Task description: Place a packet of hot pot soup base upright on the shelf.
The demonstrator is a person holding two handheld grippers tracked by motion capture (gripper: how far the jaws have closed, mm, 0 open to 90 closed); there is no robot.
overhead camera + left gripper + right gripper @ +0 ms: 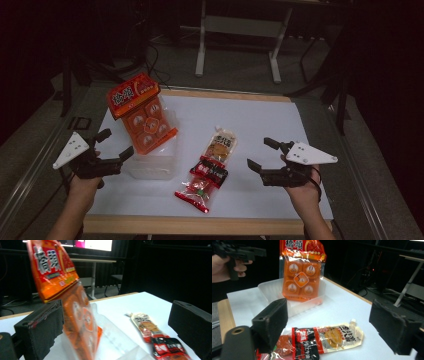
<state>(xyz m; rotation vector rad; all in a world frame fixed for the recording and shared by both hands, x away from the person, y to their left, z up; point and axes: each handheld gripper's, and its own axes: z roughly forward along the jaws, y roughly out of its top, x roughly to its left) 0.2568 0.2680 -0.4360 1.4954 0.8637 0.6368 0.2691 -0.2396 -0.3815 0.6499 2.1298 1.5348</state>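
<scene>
High view: saw both tongs held low over the white table (260,120), left gripper (118,143) and right gripper (259,153) each spread wide, pinching nothing. Found the orange snack pack (137,112) standing tilted in the clear tray (150,167), on the left side, just past the left gripper. Spotted three more packs lying flat in the middle, overlapping in a row: a cream pouch (220,145), a black-and-red pack (210,170) and a red pack (196,192). Left gripper view: looked along open jaws at the orange snack pack, close up, leaning in the clear tray. Right gripper view: looked along open jaws down at the cream pouch, lying between them. Seemed like a packing job, one pack in and three to go. Probably called next for lowering the right gripper over the cream pouch, squeezing its edge, and lifting it to the clear tray.
</scene>
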